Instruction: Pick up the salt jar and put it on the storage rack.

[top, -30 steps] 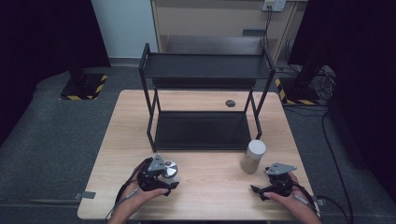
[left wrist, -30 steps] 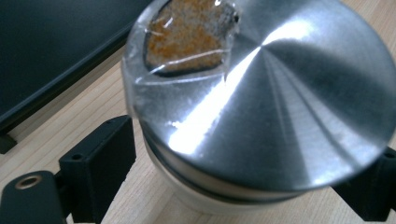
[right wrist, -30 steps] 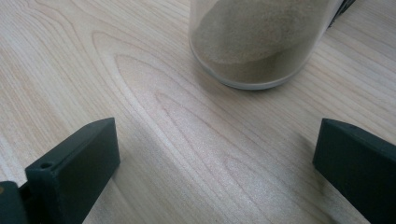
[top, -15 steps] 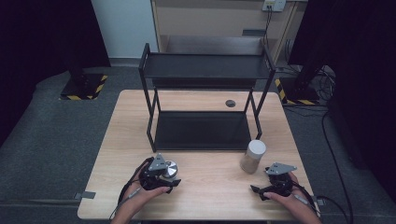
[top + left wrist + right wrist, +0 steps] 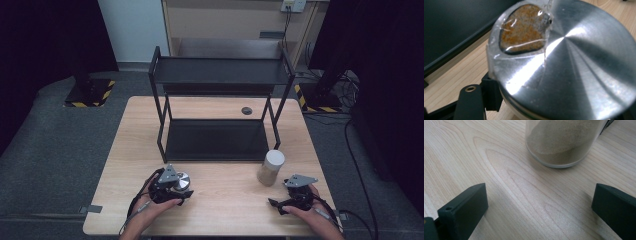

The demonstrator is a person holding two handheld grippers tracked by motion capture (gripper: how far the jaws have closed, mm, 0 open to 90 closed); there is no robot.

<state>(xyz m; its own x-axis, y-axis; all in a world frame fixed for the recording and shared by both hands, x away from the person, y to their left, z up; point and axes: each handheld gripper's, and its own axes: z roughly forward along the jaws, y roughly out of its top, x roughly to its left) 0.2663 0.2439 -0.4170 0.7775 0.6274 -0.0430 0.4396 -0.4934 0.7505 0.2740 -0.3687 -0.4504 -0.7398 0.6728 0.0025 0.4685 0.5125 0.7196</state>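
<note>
Dark-curtained room, grey floor, pale wooden table (image 5: 225, 212) across the middle of the high view. At the table's far half, centre of frame, a black two-tier metal rack (image 5: 220, 75), both tiers bare. Right of centre, just in front of the rack's lower right post, a tall clear jar (image 5: 270, 168) of sandy powder with a pale lid, standing upright; seen again at the top of the right gripper view (image 5: 560, 142). Lower left of centre, a short jar with a brushed-steel lid (image 5: 182, 180), resting on the wood; close up in the left gripper view (image 5: 579, 62), with a clear window in the lid over rust-coloured grains.

Left gripper (image 5: 175, 189): jaws just been closing, now clamped against the sides of the steel-lidded jar, one black jaw pressed to its lower left edge in the left gripper view. Judged as a completed grasp, so ready for lifting, likely toward the rack.

Right gripper (image 5: 281, 204): lower right of frame, jaws spread wide over bare wood, nothing between them, tall jar near but apart.
</note>
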